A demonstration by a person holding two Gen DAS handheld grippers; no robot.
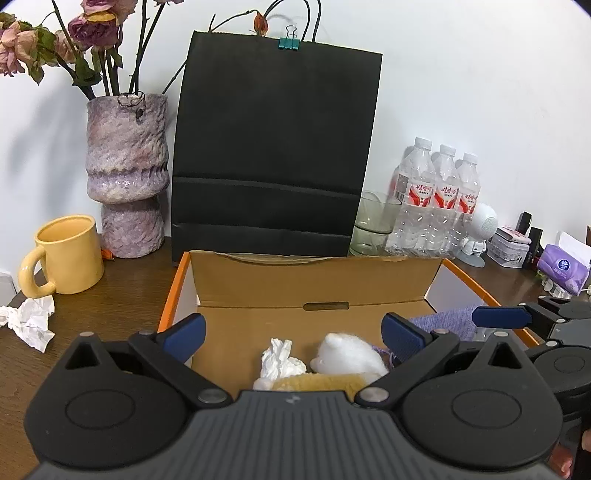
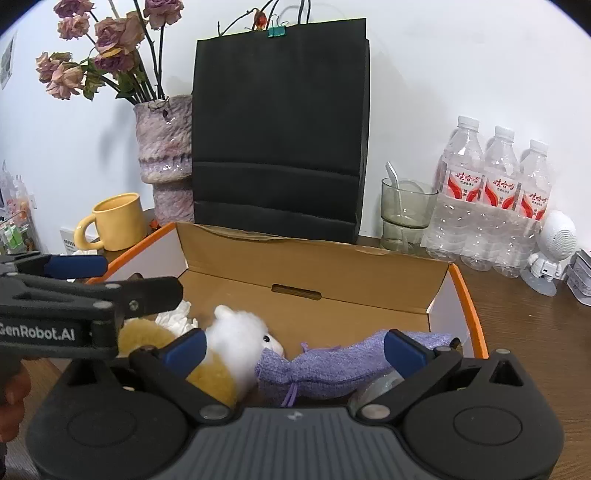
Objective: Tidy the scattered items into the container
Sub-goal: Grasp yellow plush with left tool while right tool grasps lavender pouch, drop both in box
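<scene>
Hovering over the box, the left gripper is spread wide, pinching nothing. Below it lie a tissue and plush. The right gripper, equally spread, straddles the pouch inside. Another tissue sits outside, beside the mug.

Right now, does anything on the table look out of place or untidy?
Yes. A crumpled tissue lies on the table beside the yellow mug, outside the box. The flowers in the vase are wilted.
</scene>
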